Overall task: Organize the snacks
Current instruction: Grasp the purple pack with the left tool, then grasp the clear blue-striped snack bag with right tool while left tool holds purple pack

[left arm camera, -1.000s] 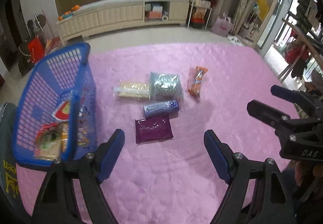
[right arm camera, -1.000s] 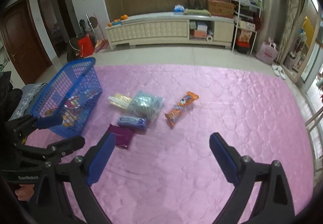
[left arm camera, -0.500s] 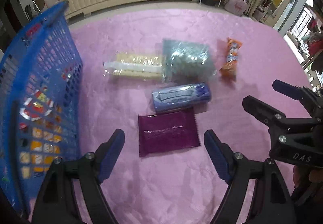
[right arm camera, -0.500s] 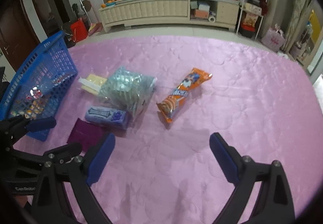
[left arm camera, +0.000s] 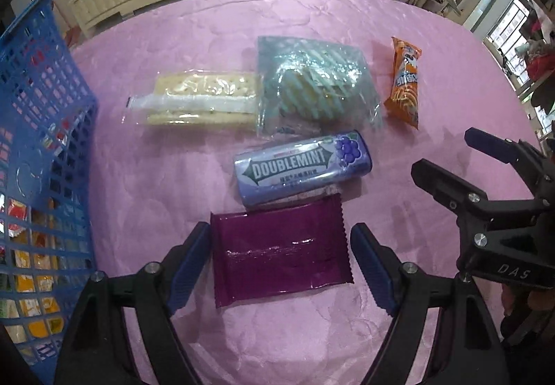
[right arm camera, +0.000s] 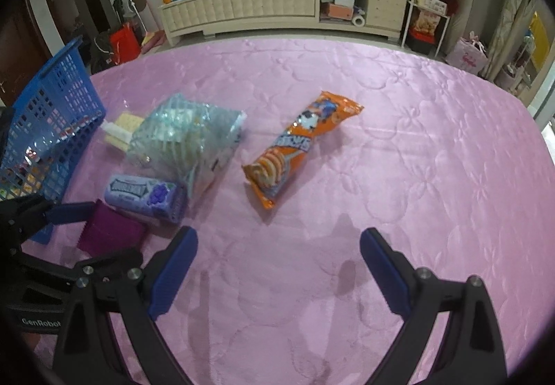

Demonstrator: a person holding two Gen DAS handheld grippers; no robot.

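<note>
In the left wrist view the left gripper (left arm camera: 280,255) sits low in the frame with its jaws spread wide, one blue finger on each side of the purple packet (left arm camera: 280,255), which lies flat on the pink quilted cover (left arm camera: 433,79); whether the pads touch the packet's edges cannot be told. Just above the packet, touching its top edge, lies the Doublemint gum pack (left arm camera: 301,170), tilted slightly up to the right. Above that, at frame centre, is the teal striped bag (left arm camera: 312,86), and to its left the clear cracker pack (left arm camera: 197,102), the two meeting at their edges. The orange snack bar (left arm camera: 406,81) lies apart at the upper right. The blue basket (left arm camera: 41,128) fills the left edge, with wrapped snacks visible through its mesh. In the right wrist view the right gripper (right arm camera: 279,260) hangs over bare cover in the lower middle, jaws spread and holding nothing; the orange snack bar (right arm camera: 298,145) lies above it at centre, and the basket (right arm camera: 52,118) stands at the left edge
</note>
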